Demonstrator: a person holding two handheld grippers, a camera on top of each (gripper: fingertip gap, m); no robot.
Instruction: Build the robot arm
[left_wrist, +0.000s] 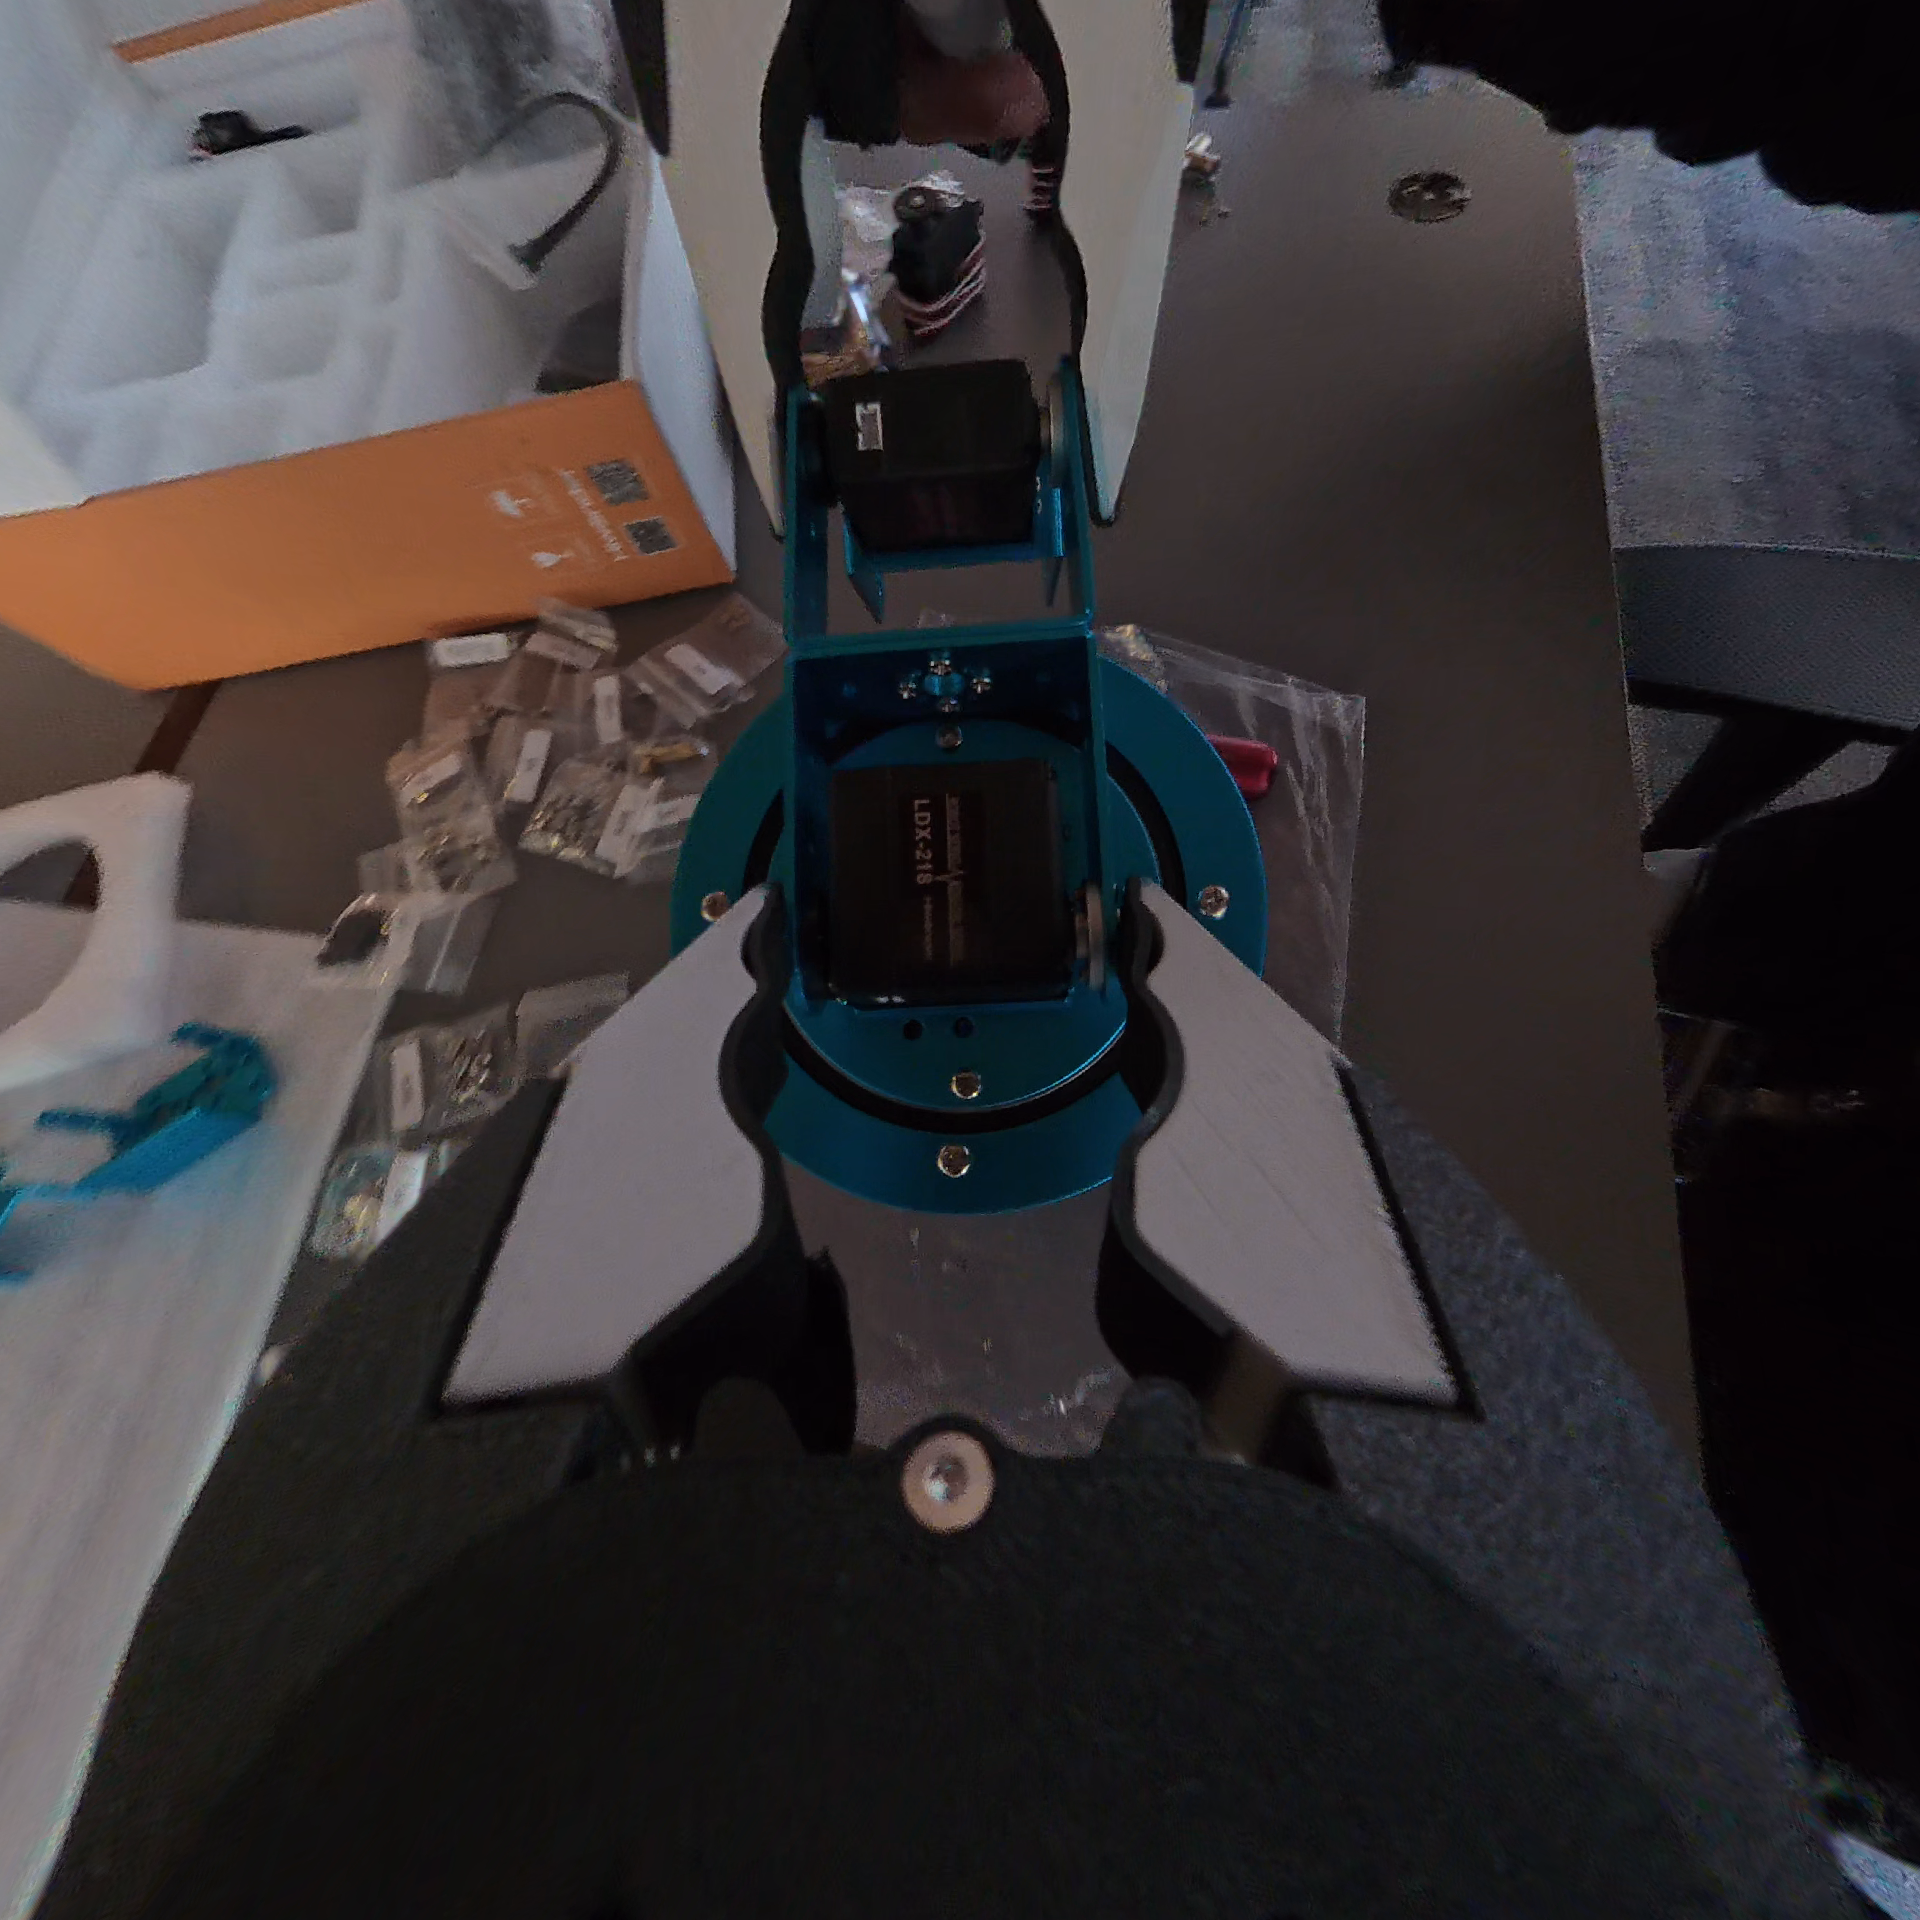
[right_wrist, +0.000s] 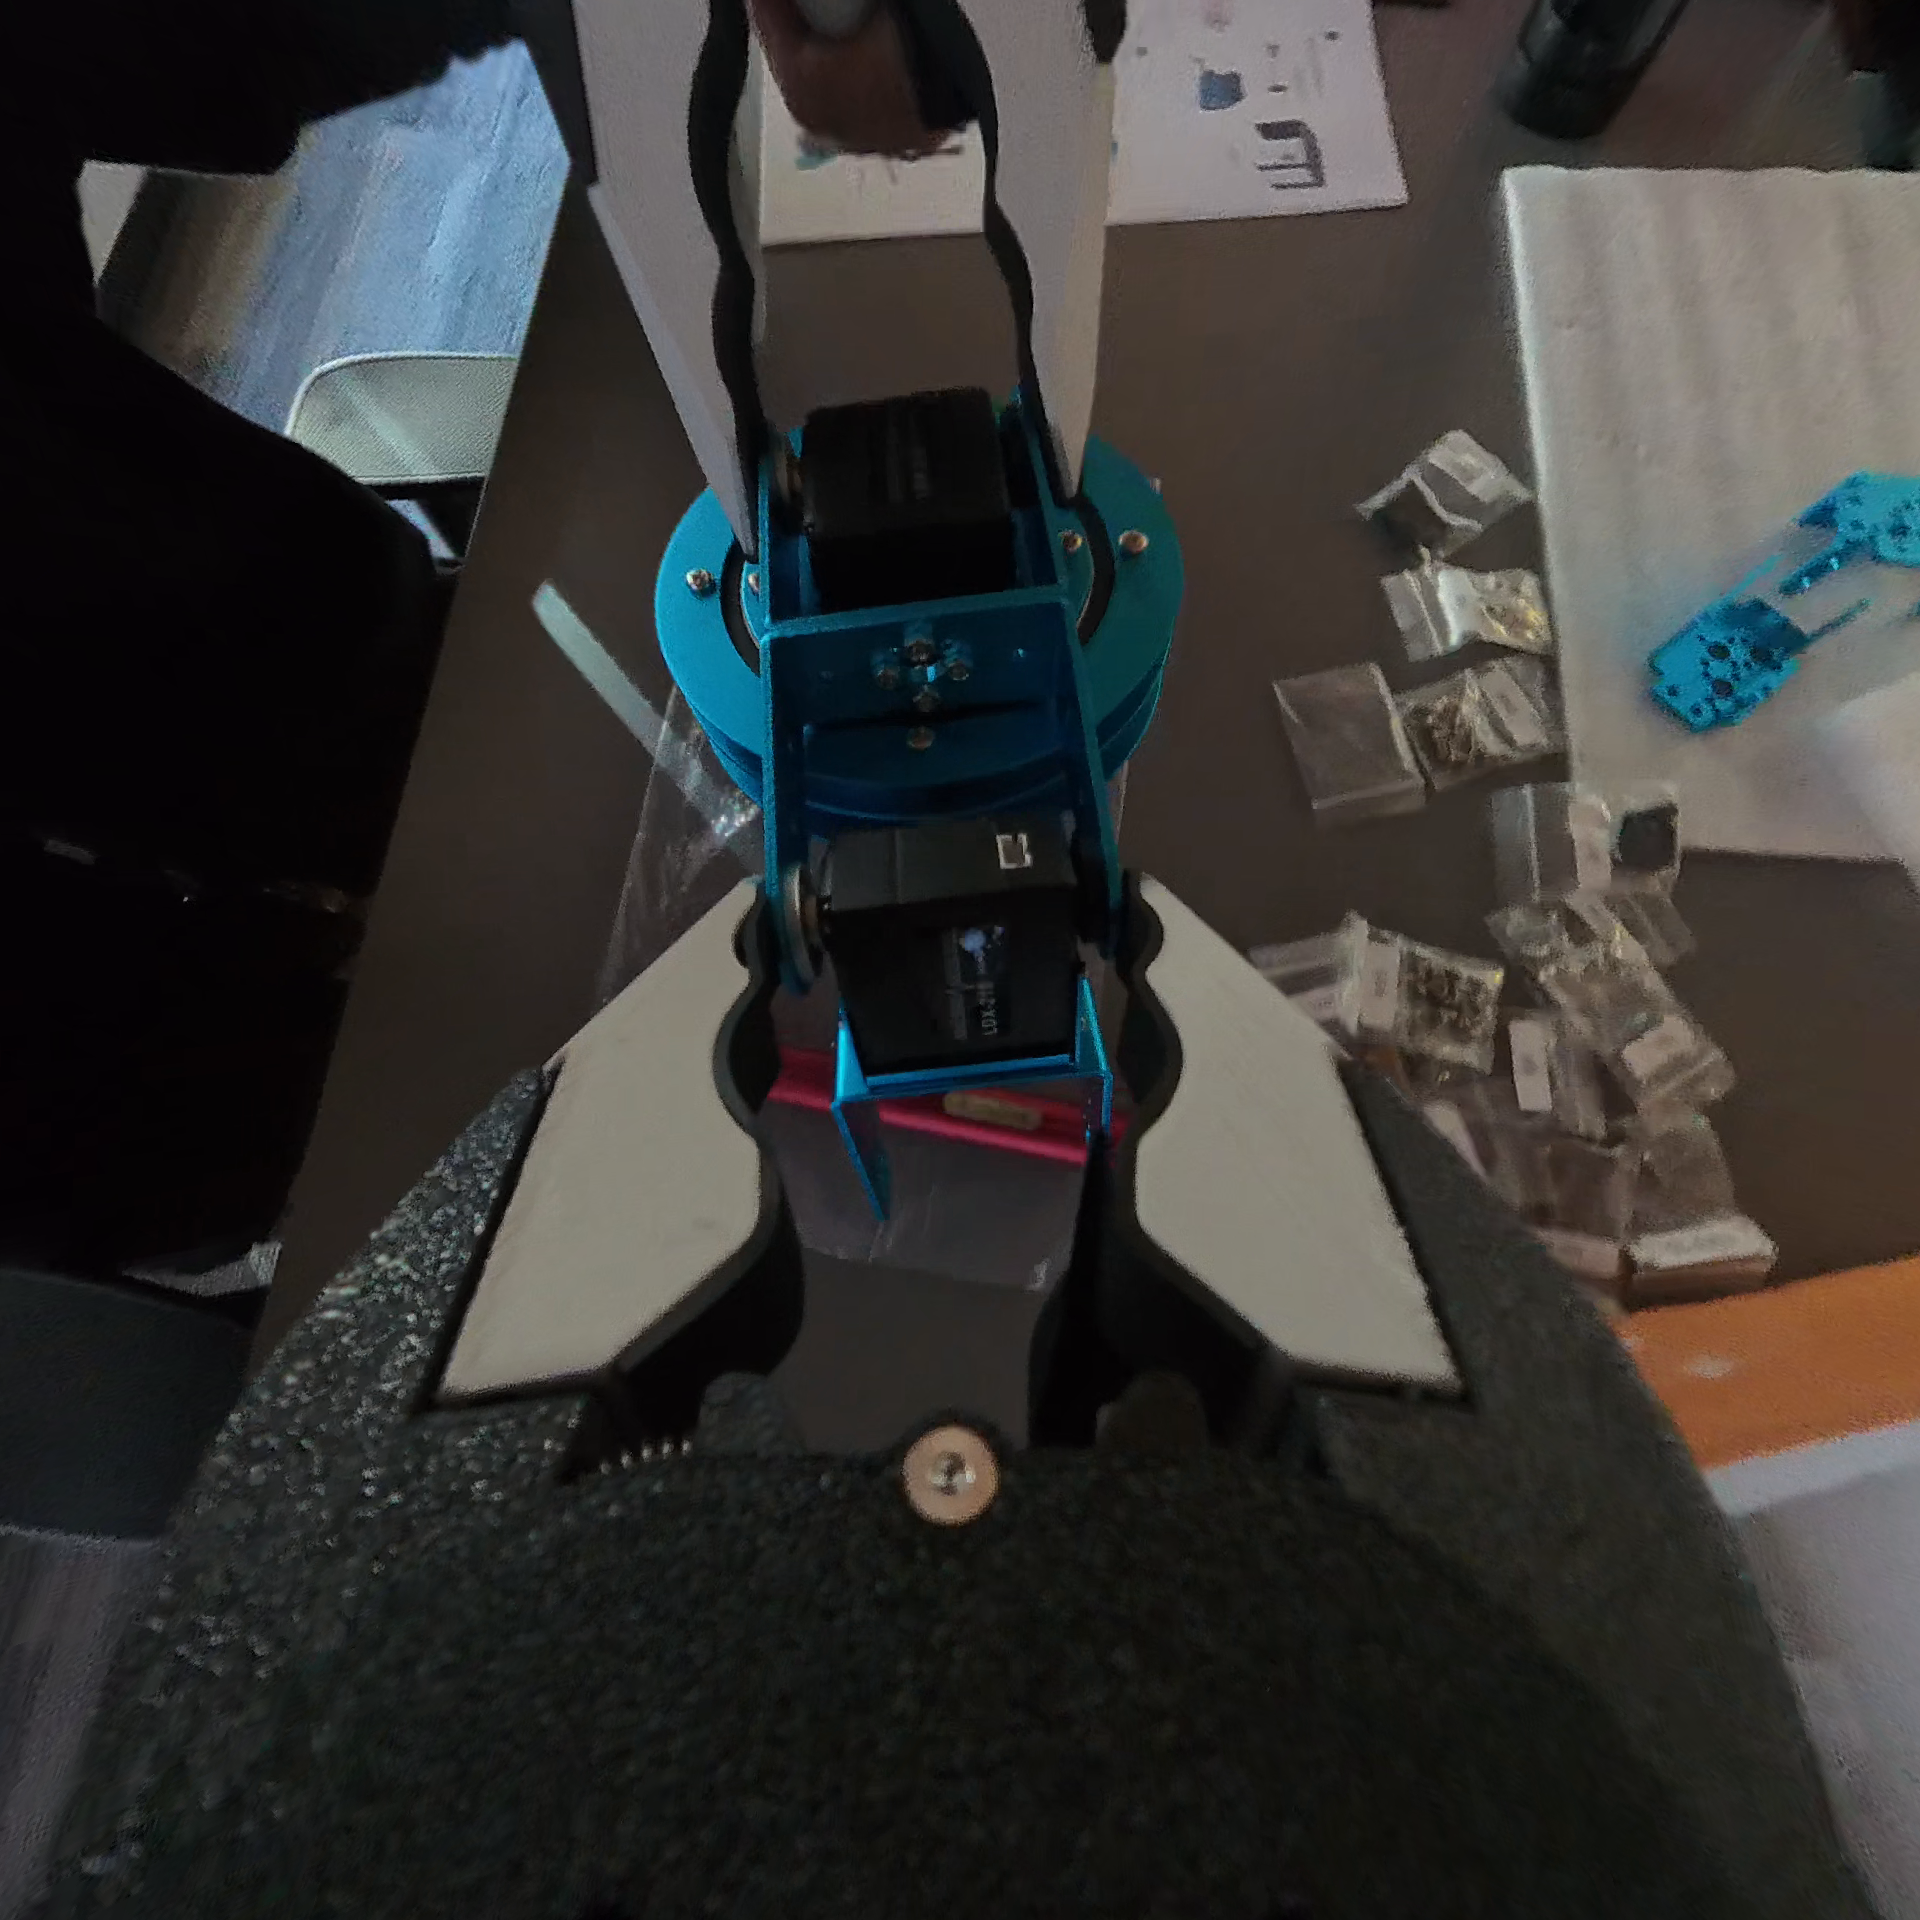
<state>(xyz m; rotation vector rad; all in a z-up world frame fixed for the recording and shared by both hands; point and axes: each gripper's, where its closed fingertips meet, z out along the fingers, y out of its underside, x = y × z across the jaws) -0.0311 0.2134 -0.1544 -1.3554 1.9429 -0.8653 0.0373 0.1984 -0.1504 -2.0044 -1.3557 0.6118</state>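
A blue metal arm assembly stands on a round blue base on the dark table. Its lower bracket holds a black servo; a second bracket above it holds another black servo. My left gripper is shut on the lower bracket, one finger on each side plate. My right gripper is shut on the upper bracket around its servo. The grippers face each other: the right one shows at the top of the left wrist view, the left one at the top of the right wrist view, above the base.
An orange box with white foam lies at the left. Several small bags of screws are scattered beside it. Blue bracket parts rest on a white foam sheet. A pink bar lies under the upper bracket. A printed sheet lies at the far side. One gripper's finger ends stand about 8 centimetres off the other's.
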